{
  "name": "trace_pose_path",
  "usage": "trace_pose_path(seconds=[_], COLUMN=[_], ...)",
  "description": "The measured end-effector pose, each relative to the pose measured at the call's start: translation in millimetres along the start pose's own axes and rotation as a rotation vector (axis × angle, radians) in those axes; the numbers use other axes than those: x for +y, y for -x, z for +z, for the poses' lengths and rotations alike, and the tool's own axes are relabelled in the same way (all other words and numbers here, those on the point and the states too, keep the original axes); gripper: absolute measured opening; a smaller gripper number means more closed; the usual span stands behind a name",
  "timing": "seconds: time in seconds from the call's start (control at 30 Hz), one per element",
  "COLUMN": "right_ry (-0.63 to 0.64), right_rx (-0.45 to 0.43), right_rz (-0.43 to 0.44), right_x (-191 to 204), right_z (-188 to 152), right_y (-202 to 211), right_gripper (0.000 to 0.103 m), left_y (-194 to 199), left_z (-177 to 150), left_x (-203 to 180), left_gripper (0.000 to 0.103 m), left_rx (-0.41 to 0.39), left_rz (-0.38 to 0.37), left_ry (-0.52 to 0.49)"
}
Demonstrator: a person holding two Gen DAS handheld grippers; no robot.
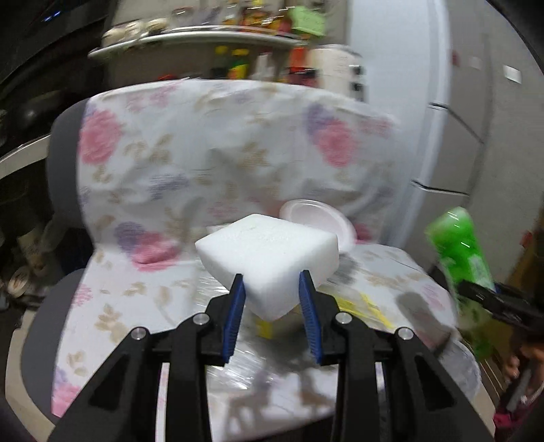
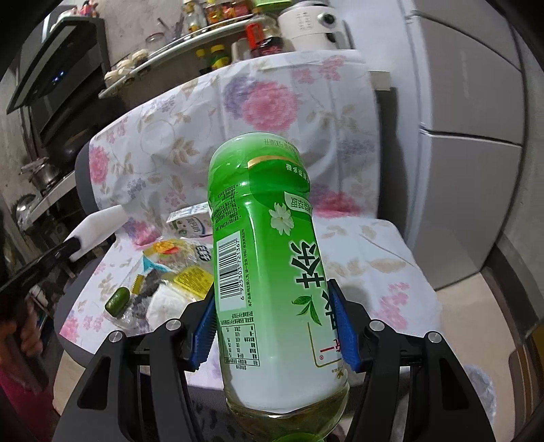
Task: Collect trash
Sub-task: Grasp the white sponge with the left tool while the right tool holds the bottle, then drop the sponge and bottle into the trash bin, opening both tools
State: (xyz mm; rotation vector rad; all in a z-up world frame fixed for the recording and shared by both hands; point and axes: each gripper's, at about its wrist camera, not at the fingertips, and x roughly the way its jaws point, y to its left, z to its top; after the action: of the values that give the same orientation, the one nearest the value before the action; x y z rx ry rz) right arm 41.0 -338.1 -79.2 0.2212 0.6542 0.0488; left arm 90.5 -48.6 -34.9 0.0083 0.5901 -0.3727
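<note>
We see wrappers and a white paper plate (image 1: pixel 314 217) crowding the left and middle of the floral-cloth-covered chair seat (image 2: pixel 384 251). Its right side lies bare. The cloth-draped chair back (image 2: pixel 272 112) blocks passage behind.

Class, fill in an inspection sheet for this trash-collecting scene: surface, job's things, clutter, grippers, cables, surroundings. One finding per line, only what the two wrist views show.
Surface: chair draped in a floral cloth.
Job's things: white foam block and green bottle are both lifted; wrappers, small carton and white lid remain on the seat.
Clutter: small green piece beside the wrappers.
Grippers: left gripper has its fingers closed on the foam block's corner; right gripper is clamped on the bottle, which is held cap end down.
Cables: nothing seen.
Surroundings: shelves of jars, refrigerator, stove with pot.
</note>
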Motion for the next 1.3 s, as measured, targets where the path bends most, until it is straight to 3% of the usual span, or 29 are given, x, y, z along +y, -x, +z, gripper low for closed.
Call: trace_pose_path(seconds=[0.17,0.37,0.53,0.67,0.9,1.1,1.13,1.3], right_ry=[-0.049,-0.153,-0.253,-0.358,-0.463,-0.569,-0.596,-0.632], right_rx=[-0.018,-0.052,-0.039,-0.016,-0.003,0.032,0.028,-0.005], right_rz=[-0.119,-0.342,-0.463,-0.481,-0.483,-0.442,-0.439,-0.454], right_x=[-39,-109,-162,-199,-239,-270,-274,-279], right_z=[-24,-65,-107,-143,-182,-194,-195,-190], right_y=[42,108,131,126,104,73,72,83], right_gripper=[0.060,0.060,0.060,0.060,0.061,0.066,0.070,0.071], left_y=[2,-23,-50,-73,-102,-130,-133,-137], left_z=[-27,-56,-85,-113,-148,-159,-159,-151], left_x=[-75,-176,-257,-308,-361,-379,-379,-374], left_gripper=[0.031,0.032,0.032,0.033,0.034,0.039,0.041,0.049], left_rx=[0.008,0.040,0.111,0.148,0.212,0.285,0.295,0.297], left_rz=[-0.160,-0.360,-0.499,-0.573,-0.648,-0.663,-0.664,-0.653], left_ry=[-0.088,-0.185,-0.280,-0.335,-0.385,-0.386,-0.383,-0.369])
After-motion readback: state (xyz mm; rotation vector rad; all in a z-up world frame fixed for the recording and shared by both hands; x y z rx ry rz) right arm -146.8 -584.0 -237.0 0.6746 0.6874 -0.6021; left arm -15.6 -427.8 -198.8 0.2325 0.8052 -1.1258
